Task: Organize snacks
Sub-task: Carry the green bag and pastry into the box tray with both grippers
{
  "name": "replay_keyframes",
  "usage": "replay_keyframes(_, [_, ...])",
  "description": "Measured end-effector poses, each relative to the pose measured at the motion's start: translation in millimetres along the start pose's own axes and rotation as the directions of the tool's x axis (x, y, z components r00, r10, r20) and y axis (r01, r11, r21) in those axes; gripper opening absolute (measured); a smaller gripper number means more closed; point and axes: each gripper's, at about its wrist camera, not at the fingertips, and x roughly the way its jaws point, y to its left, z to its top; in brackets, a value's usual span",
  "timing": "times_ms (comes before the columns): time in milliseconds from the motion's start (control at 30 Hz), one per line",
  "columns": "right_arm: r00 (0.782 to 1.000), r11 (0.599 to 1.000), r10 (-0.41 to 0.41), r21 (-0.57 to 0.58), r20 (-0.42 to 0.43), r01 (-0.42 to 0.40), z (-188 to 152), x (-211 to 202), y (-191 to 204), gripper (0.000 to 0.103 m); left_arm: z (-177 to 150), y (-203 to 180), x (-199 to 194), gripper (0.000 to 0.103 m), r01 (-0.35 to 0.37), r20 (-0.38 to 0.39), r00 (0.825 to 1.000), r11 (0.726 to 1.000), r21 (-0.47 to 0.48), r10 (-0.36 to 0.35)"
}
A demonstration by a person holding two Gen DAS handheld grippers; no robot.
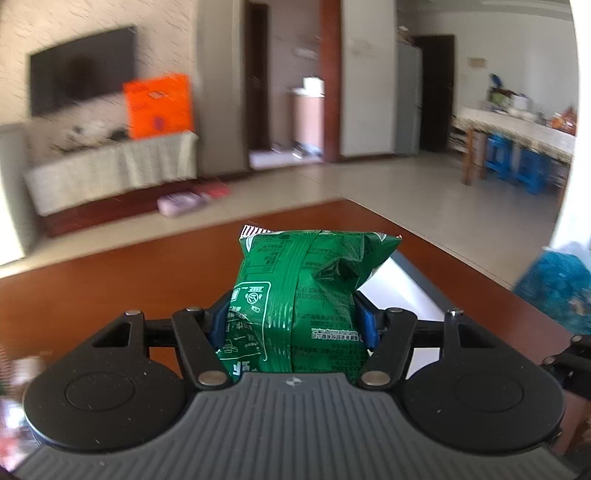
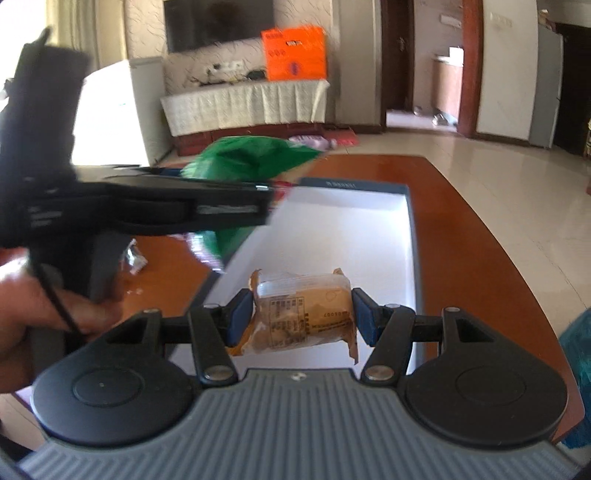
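Wooden table (image 2: pixel 480 258); green packet's (image 1: pixel 295 295) print unreadable.

Left wrist view low along its fingers, close on crinkled green foil snack bag (image 1: pixel 303 295), facing wall-mounted black television (image 1: pixel 81 70), right wrist view likewise close over shallow white rectangular tray (image 2: pixel 332 236), both sharing polished reddish-brown wooden table (image 1: pixel 110 288), bright orange cardboard box (image 2: pixel 295 53)

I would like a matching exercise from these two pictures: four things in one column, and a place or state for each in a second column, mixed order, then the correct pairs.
Things:
1. green snack bag
2. brown snack packet
3. white tray
4. orange box

Places or states:
A. lies on the wooden table
B. stands under the wall television
C. clamped in the left gripper
D. clamped in the right gripper

Pairs: 1-C, 2-D, 3-A, 4-B
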Motion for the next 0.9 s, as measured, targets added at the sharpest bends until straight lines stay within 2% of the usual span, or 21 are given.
replay_keyframes(67, [0.999, 1.0, -0.019, -0.003, -0.026, 0.019, -1.2, 5.8, 0.1, 0.061, -0.6, -7.0, 18.7, 0.07, 0.041, -0.039, 0.998, 0.999, -0.012, -0.041])
replay_keyframes(133, [0.999, 1.0, -0.021, 0.002, -0.046, 0.022, -2.1, 10.9, -3.7, 0.061, 1.9, -13.1, 31.3, 0.071, 0.042, -0.051, 0.998, 0.999, 0.013, -0.041])
replay_keyframes(367, [0.996, 1.0, -0.023, -0.017, -0.091, 0.021, -3.4, 28.3, -1.9, 0.061, 3.8, -8.9, 64.8, 0.075, 0.052, -0.129, 0.99, 0.999, -0.011, -0.053])
replay_keyframes(567, [0.997, 0.999, -0.018, -0.046, -0.082, 0.014, -4.8, 28.5, 7.6, 0.061, 1.9, 10.2, 74.1, 0.075, -0.051, -0.154, 0.987, 0.998, -0.036, 0.045])
replay_keyframes(767, [0.997, 0.997, 0.024, -0.076, -0.068, -0.03, 0.9, 36.4, 13.3, 0.061, 3.4, 48.1, 71.2, 0.075, -0.176, -0.162, 0.974, 0.98, -0.091, 0.16])
replay_keyframes(900, [0.997, 0.994, 0.058, -0.091, -0.047, -0.062, 4.2, 39.2, 14.4, 0.061, 6.2, 66.2, 64.6, 0.075, -0.2, -0.158, 0.971, 0.972, -0.12, 0.18])
